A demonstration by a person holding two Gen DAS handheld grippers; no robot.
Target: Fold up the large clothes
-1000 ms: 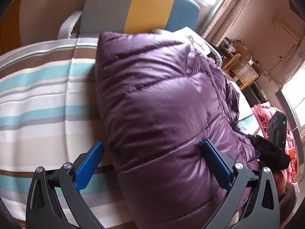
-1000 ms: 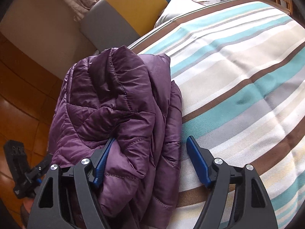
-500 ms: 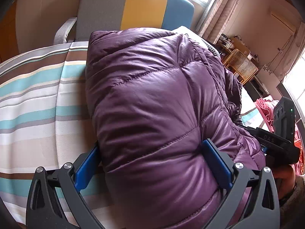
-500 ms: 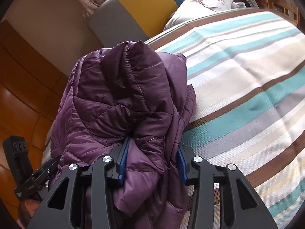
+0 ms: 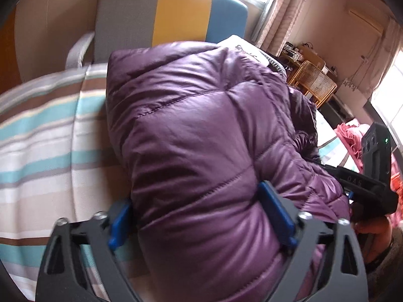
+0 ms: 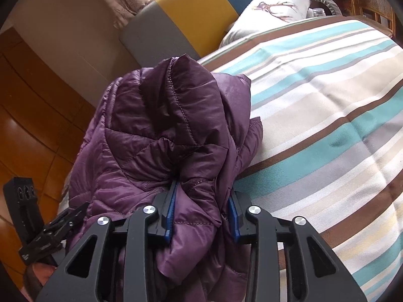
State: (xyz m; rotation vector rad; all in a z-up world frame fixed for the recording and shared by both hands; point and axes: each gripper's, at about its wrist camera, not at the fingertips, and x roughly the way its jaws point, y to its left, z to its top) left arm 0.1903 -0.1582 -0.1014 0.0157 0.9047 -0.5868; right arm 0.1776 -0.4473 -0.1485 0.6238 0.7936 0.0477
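Note:
A bulky purple quilted down jacket [image 5: 201, 136] lies folded on a striped bed. My left gripper [image 5: 199, 216] is closed around the jacket's thick near end, its blue pads pressing into both sides of the padding. In the right wrist view the jacket [image 6: 161, 130] is bunched and lifted at its near edge. My right gripper [image 6: 201, 211] is shut on a fold of it, the blue pads close together with fabric squeezed between them. Each gripper shows at the edge of the other's view: the right one [image 5: 372, 176], the left one [image 6: 32, 226].
The striped bedspread [image 6: 327, 125] covers the bed. A grey, yellow and blue headboard [image 5: 176, 15] and a white pillow [image 6: 272, 10] are at the far end. A wicker chair [image 5: 312, 80] and pink clothes [image 5: 350, 136] stand beyond. A wooden floor [image 6: 30, 130] lies at the left.
Both grippers closed on the jacket: the right one shut first on a fold, the left one narrowed onto the thick end. The jacket's near edge has risen and bunched.

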